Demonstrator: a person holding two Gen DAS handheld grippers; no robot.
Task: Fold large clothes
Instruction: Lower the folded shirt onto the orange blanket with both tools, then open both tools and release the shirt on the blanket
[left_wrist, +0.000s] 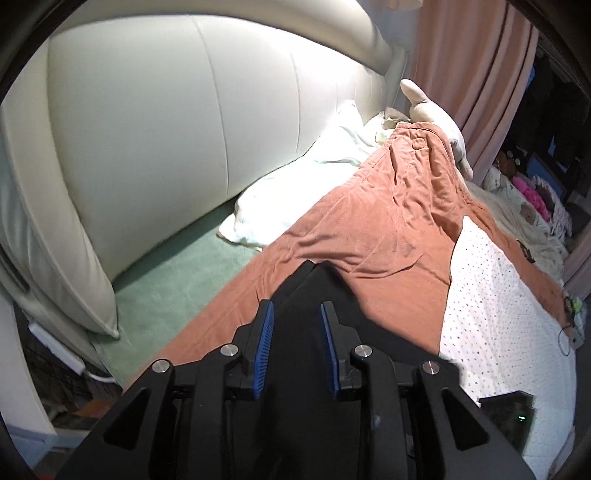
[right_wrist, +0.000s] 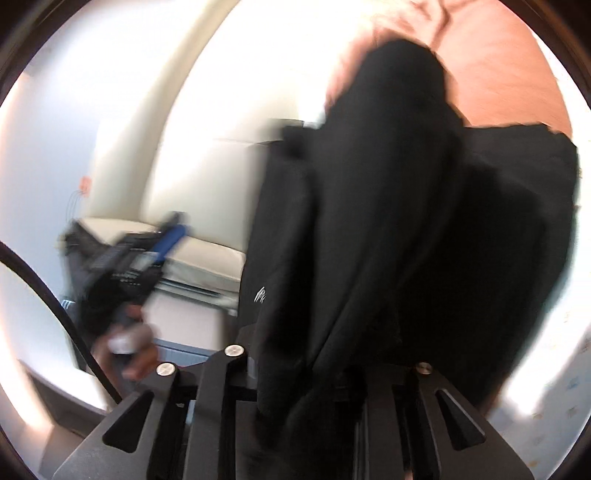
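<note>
A black garment (left_wrist: 388, 314) lies partly on the orange blanket (left_wrist: 369, 221) on the bed. In the left wrist view my left gripper (left_wrist: 297, 304) points down at it. Its blue pads (left_wrist: 264, 343) stand apart with bare faces, and black cloth shows in the gap between them. In the blurred right wrist view the black garment (right_wrist: 388, 221) drapes over my right gripper (right_wrist: 314, 354) and hides its fingers. Its folds run down toward the jaws. The left gripper (right_wrist: 162, 240), held by a hand (right_wrist: 129, 354), shows at the left of that view.
A cream padded headboard (left_wrist: 166, 129) rises behind a green sheet (left_wrist: 177, 288). White bedding (left_wrist: 295, 195), a dotted white cover (left_wrist: 498, 314) and a pale stuffed toy (left_wrist: 432, 110) lie around the blanket. A pink curtain (left_wrist: 472, 74) hangs at the back right, with clutter below it.
</note>
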